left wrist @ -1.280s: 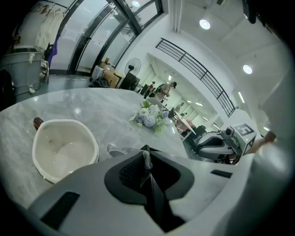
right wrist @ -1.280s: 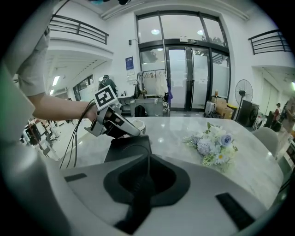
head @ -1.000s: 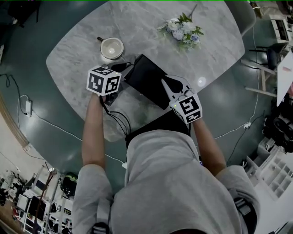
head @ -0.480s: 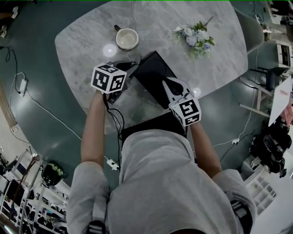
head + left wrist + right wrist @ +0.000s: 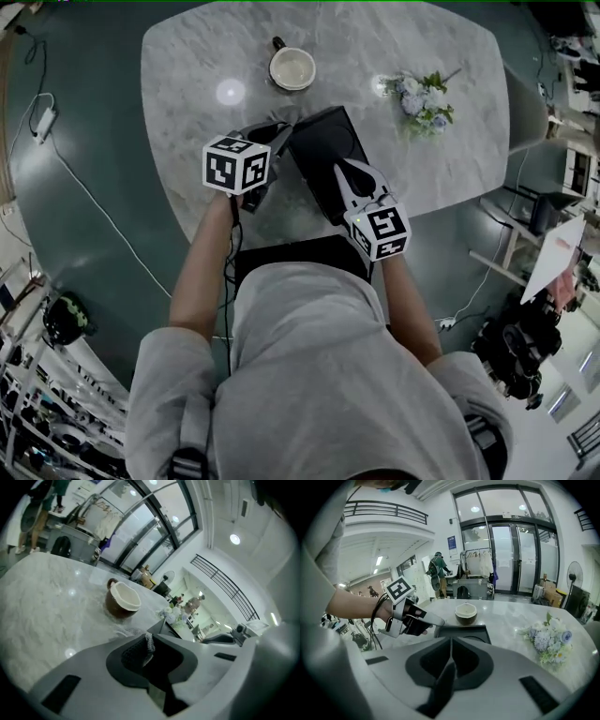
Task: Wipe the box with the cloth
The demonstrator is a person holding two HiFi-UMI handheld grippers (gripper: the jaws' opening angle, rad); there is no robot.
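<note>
Marble table (image 5: 187,94), pale and veined. On it: black box (image 5: 323,150) lying flat in the middle; cup (image 5: 292,67) close beyond the box's far edge; flowers (image 5: 424,97) at the far right.

Risks, as I judge them:
1. The cloth (image 5: 135,652) is caught only by a small bunch. A hard drag over the lid could pull it out of my grip.
2. Nothing plainly pins the box. A sideways stroke could push it toward the cup unless my other claw bears down on it.
3. If I tilt too low, bare jaw rather than cloth would scrape the lid.

Left claw (image 5: 149,641): all but pressed together, pinching the cloth. Dark weave with a pale hem sits bunched between the pads. The tip is at the box's left edge; I cannot tell whether it touches.

Right claw (image 5: 451,641): jaws pressed together, nothing between them. It is poised over the near right part of the box; whether it touches the lid is unclear.
</note>
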